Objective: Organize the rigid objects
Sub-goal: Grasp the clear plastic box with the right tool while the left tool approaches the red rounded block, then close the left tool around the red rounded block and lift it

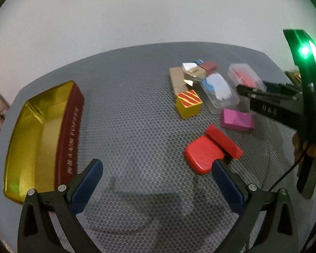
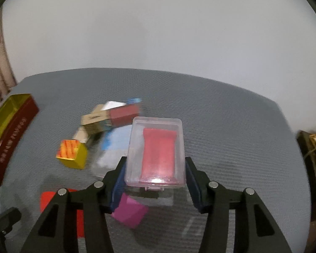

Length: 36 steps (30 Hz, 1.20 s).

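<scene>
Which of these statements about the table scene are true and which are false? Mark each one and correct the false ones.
1. The right tongs are closed on a clear plastic case with a pink insert. True.
2. The left tongs are gripping the red flat piece. False: they stand open with nothing between the pads.
3. The gold-lined tin is already full of blocks. False: its visible inside holds nothing.
4. The yellow block with red stripes sits on the grey mat, outside the tin. True.
5. The magenta block lies on top of the clear case. False: it rests on the mat.
</scene>
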{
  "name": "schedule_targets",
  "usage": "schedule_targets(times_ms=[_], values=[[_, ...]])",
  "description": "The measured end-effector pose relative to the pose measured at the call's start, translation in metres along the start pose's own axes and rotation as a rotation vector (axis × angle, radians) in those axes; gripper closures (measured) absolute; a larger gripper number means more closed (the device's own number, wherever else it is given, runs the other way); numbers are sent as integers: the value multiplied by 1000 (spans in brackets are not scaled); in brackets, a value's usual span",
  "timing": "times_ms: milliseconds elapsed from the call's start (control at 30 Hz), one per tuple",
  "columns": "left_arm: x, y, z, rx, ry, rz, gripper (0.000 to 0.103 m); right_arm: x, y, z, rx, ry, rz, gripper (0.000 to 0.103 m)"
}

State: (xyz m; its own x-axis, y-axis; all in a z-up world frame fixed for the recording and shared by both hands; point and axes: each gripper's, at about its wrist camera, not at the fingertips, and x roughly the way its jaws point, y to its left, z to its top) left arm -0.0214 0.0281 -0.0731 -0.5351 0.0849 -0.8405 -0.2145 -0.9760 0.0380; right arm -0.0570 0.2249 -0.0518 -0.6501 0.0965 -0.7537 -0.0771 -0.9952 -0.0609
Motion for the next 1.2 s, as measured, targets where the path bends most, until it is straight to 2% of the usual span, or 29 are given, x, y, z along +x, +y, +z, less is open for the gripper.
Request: schedule_targets(times_ms=[200,467,567,667,800,933,967,1000,1200], values=[[17,-12,-6,54,14,-43,0,2,-21,-11,21,16,-89,50],[41,-29,-2,96,34,-85,0,15,-37,-27,104,56,-122,50],[53,-35,3,138,37,-70,0,25,-33,-26,132,67,-113,50],[65,-37,8,166,42,-72,1,9,-62,-41,153,73,-104,50],[76,-40,12,177,39,-94,2,10,-57,-41,128,56,-121,50],[78,-38,14,120,42,-122,13,15,-50,-39,145,52,-124,50],[75,-39,11,114,33,-122,20,17,-51,-39,148,52,-124,50],[73,-41,7,115,28,-123,20,17,-46,-39,153,51,-124,50],[67,-51,9,124,7,-128,50,22,-45,-35,165,51,-128,50]])
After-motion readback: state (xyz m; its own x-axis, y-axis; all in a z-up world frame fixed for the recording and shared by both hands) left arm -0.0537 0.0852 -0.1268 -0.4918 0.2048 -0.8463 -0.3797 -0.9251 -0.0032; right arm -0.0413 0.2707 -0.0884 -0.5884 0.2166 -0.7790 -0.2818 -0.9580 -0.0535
